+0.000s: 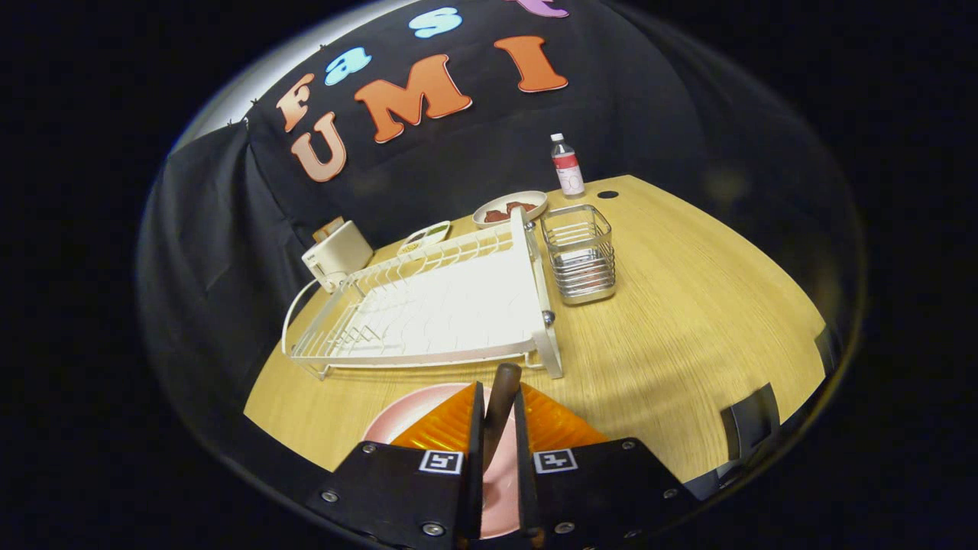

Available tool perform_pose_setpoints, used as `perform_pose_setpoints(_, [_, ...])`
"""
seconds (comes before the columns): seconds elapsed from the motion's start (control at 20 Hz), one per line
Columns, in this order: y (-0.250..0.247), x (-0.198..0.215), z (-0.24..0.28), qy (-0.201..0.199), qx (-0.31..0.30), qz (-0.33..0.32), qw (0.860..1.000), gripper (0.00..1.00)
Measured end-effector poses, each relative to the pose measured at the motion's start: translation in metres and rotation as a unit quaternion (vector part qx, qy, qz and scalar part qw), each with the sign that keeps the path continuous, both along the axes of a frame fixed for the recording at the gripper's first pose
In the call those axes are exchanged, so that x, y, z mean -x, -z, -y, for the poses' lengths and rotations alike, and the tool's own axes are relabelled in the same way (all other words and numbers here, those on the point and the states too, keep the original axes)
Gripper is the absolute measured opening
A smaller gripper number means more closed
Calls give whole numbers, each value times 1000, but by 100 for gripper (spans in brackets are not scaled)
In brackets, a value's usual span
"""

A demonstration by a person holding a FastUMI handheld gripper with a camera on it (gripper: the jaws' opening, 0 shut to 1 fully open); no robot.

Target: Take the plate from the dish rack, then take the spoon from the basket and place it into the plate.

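My gripper (pixel 499 401) is shut on the spoon's dark brown handle (pixel 503 389), which sticks up between the two fingers. Right under the fingers lies the pink plate (pixel 416 416) on the wooden table, near the table's front edge. The spoon's bowl is hidden behind the fingers. Beyond the plate stands the white dish rack (pixel 428 305), with nothing in it. To the right of the rack's far corner stands the wire basket (pixel 579 252), also with nothing in it.
A white toaster (pixel 336 253) stands at the rack's far left. Behind the rack sit a small dish of greens (pixel 422 237) and a plate of reddish food (pixel 510 208). A bottle (pixel 567 166) stands at the back. Bare tabletop (pixel 688 305) lies to the right.
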State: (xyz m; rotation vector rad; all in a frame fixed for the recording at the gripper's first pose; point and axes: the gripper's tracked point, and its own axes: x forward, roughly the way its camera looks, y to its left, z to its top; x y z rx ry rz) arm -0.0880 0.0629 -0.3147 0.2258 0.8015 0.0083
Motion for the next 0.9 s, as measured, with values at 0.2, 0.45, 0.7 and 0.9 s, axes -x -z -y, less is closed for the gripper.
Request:
perform_pose_setpoints(0.2, [8,-5,16,19,14,-3,1000,25])
perform_pose_setpoints(0.45, [-9,-16,41,43,46,25,998,52])
perform_pose_setpoints(0.7, [-59,-33,42,30,78,98,992,67])
perform_pose_setpoints(0.9, [-106,-49,35,23,105,175,979,82])
